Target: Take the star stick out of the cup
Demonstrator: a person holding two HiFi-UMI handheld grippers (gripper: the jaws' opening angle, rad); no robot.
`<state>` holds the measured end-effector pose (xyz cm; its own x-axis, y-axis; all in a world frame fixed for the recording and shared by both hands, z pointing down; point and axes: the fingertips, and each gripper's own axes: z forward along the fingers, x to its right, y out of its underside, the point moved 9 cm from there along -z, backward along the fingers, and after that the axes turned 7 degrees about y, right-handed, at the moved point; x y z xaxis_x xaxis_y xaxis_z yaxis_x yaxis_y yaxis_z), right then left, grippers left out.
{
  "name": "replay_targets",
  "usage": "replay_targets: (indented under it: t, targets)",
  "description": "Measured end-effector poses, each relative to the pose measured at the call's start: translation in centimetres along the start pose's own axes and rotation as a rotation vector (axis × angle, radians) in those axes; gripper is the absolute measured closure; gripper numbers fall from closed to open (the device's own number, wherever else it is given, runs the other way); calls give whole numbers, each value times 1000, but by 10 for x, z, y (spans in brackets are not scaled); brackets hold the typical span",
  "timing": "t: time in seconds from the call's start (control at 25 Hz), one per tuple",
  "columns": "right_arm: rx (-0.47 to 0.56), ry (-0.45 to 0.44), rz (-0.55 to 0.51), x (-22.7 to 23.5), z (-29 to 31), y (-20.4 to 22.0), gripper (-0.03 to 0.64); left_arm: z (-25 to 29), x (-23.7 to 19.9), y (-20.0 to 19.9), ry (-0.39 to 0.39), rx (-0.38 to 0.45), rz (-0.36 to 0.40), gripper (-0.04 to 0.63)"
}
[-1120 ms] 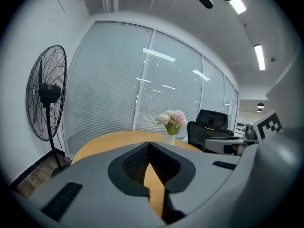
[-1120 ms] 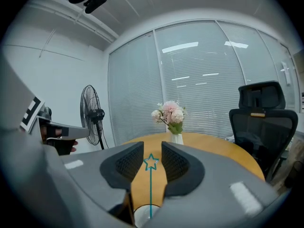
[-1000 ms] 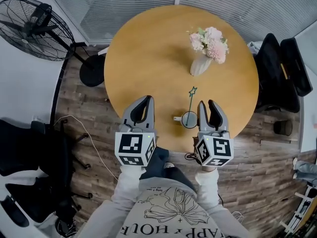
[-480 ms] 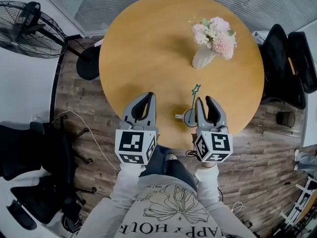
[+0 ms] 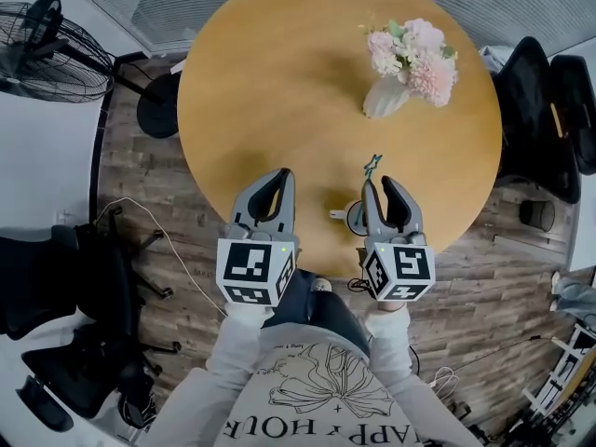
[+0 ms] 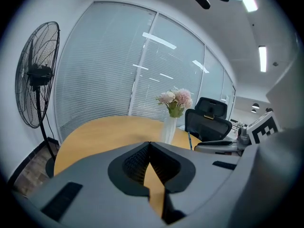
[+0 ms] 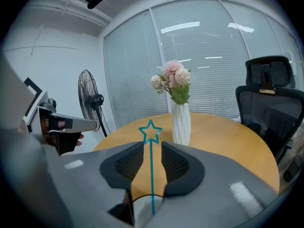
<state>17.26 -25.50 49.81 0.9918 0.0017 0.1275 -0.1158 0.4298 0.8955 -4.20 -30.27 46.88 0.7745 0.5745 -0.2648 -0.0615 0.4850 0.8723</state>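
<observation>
A thin teal star stick (image 5: 369, 186) (image 7: 151, 175) stands in a small white cup (image 5: 351, 216) (image 7: 141, 212) near the front edge of the round wooden table (image 5: 279, 82). My right gripper (image 5: 379, 186) (image 7: 152, 148) is open just above the cup, one jaw on each side of the stick and neither touching it. The star tops the stick just past the jaw tips. Most of the cup is hidden under this gripper. My left gripper (image 5: 277, 177) (image 6: 149, 145) is shut on nothing, over the table's front edge to the left of the cup.
A white vase of pink flowers (image 5: 402, 73) (image 7: 181, 122) (image 6: 167, 129) stands on the far right of the table. Black office chairs (image 5: 540, 110) (image 7: 268, 103) are at the right, and a floor fan (image 5: 37, 40) (image 6: 35, 75) at the left.
My right gripper has moved left and forward over the cup, so the stick now stands between its jaws. The left gripper has kept its place.
</observation>
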Motion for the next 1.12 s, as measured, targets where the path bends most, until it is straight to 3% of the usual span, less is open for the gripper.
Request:
replay_targets:
  t: [0.68, 0.96, 1.12]
  targets:
    - [-58, -9, 8, -4, 26, 23, 497, 9, -11, 20, 7, -41, -23, 589]
    - [-62, 6, 5, -3, 28, 25, 586, 9, -12, 23, 5, -50, -28, 589]
    - [-48, 4, 9, -3, 27, 24, 589, 9, -11, 22, 1, -47, -25, 589]
